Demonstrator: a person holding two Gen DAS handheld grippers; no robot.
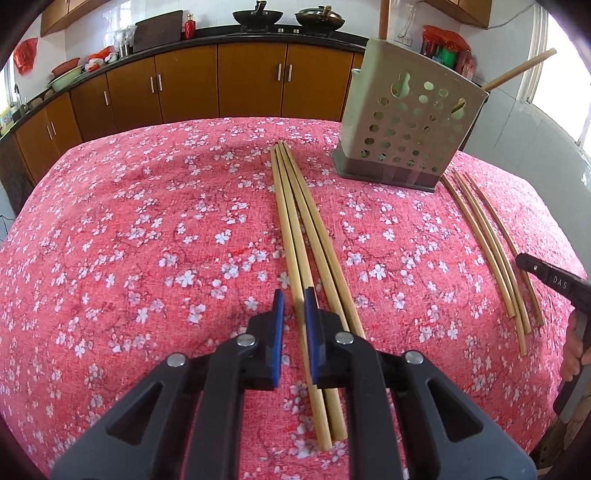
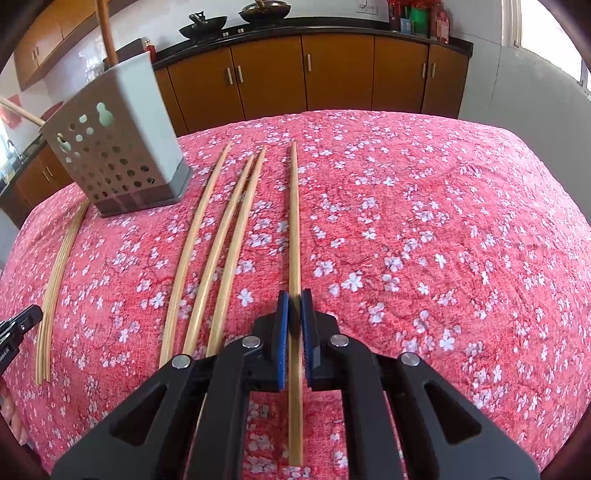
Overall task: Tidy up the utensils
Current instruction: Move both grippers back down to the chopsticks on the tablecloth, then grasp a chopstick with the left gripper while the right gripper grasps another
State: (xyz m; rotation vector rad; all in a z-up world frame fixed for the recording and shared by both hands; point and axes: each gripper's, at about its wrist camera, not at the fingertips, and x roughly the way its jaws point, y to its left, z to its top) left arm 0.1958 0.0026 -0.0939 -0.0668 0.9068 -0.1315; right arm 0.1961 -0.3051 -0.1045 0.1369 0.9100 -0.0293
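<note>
Bamboo chopsticks lie on a table with a red flowered cloth (image 1: pixel 129 221). A grey perforated utensil holder (image 1: pixel 410 122) stands at the back and shows in the right wrist view (image 2: pixel 114 147) too. My left gripper (image 1: pixel 294 299) is slightly open, its blue pads straddling one chopstick (image 1: pixel 291 236) of a close bundle of three. My right gripper (image 2: pixel 294 301) is shut on a single chopstick (image 2: pixel 294 229). Three more chopsticks (image 2: pixel 218 240) lie to its left. The left bundle (image 2: pixel 55 280) shows at the far left.
The holder has wooden handles (image 1: pixel 517 72) sticking out of it. Kitchen cabinets (image 1: pixel 251 81) and a counter with woks (image 1: pixel 258 16) run along the far wall. The right gripper's body (image 1: pixel 554 284) shows at the right edge of the left wrist view.
</note>
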